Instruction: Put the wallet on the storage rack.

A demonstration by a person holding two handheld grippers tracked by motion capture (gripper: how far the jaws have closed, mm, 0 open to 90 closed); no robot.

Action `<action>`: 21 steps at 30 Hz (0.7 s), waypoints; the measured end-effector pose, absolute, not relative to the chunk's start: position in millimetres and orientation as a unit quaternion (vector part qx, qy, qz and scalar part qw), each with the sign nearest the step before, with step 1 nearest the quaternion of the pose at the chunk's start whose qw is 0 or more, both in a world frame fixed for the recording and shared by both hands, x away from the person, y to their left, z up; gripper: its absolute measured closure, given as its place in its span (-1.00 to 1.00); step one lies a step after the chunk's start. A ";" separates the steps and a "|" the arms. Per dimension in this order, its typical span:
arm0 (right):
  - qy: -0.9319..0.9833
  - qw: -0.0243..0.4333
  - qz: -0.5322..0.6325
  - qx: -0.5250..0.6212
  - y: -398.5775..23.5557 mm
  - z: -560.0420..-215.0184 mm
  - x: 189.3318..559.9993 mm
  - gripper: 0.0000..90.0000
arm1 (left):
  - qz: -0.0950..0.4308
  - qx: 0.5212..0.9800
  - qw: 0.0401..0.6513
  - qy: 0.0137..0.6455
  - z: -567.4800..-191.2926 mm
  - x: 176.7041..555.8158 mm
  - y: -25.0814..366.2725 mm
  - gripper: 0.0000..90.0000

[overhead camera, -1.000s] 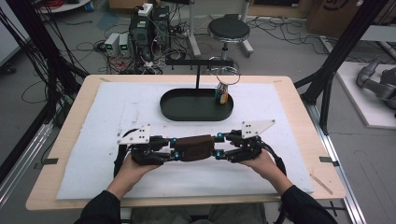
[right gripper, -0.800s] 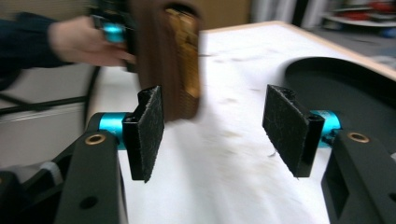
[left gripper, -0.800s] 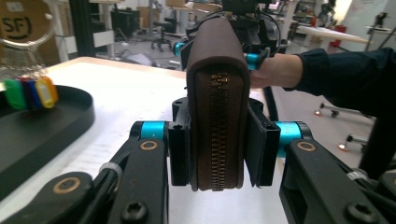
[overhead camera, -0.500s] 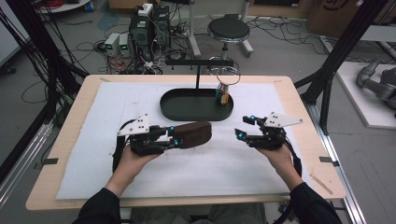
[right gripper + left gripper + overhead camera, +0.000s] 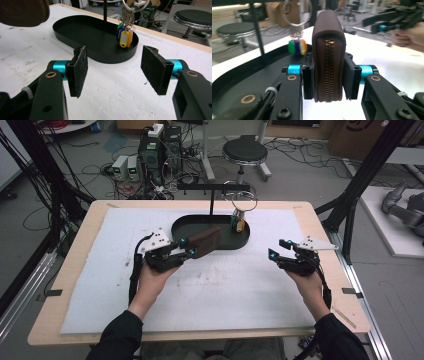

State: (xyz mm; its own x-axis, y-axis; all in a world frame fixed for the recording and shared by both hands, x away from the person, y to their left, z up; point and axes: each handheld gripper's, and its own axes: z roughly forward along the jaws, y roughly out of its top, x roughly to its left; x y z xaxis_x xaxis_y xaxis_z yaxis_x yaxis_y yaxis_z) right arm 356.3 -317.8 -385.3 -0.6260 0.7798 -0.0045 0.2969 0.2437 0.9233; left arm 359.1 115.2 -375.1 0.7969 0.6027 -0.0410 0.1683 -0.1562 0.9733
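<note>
High view: left hand reaching in from the bottom, forearm angled up and slightly right, left gripper levelled toward the far side and clamped on a brown zip wallet; wallet raised off the white mat, its far end over the near rim of the black oval tray. Right hand well apart on the other side, wrist bent inward, right gripper pointing left across the mat with nothing between its pads. Left gripper view: wallet standing on edge, zipper facing the camera, both pads pressed flat against its sides, bunch of coloured key tags hanging beyond it on a ring. Right gripper view: jaws standing wide, having just been opening, bare mat between them; tray ahead, key tags dangling above its right end, corner of the wallet at upper left.
</note>
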 end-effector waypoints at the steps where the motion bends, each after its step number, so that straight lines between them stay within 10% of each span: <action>1: 0.750 0.244 0.500 0.359 -318.5 -385.3 356.5 -0.13 | 0.183 0.736 0.595 0.267 -375.8 361.8 113.8 0.47; 21: 0.746 0.250 0.498 0.365 -323.3 -385.1 357.7 -0.09 | 0.218 0.731 0.544 0.350 -389.5 409.1 86.9 0.47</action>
